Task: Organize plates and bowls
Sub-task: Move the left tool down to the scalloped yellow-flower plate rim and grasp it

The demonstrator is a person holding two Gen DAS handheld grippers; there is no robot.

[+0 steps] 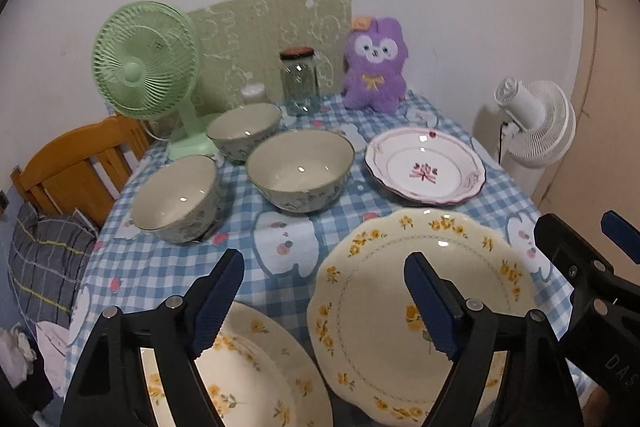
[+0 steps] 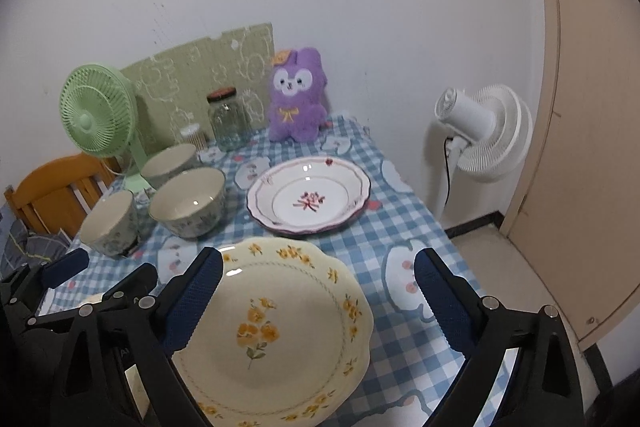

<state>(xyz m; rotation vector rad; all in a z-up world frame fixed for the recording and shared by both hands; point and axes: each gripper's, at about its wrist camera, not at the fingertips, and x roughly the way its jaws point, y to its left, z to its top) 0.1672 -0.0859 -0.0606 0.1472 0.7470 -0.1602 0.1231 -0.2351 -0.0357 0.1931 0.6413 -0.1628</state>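
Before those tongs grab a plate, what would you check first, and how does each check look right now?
1. Left tongs open: ok.
2. Right tongs open: ok.
3. Both tongs empty: ok.
4. Big yellow plate flat on the tablecloth, nothing on it: ok.
5. Second yellow plate fully on the table: cannot tell, its near edge is hidden.
6. The three bowls stand clear of the plates: ok.

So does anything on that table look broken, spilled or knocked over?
Nothing stands out. The three bowls sit upright and empty, the pink-flowered plate and both yellow-flowered plates lie flat and apart, the glass jar stands capped, and the tablecloth shows no spills.
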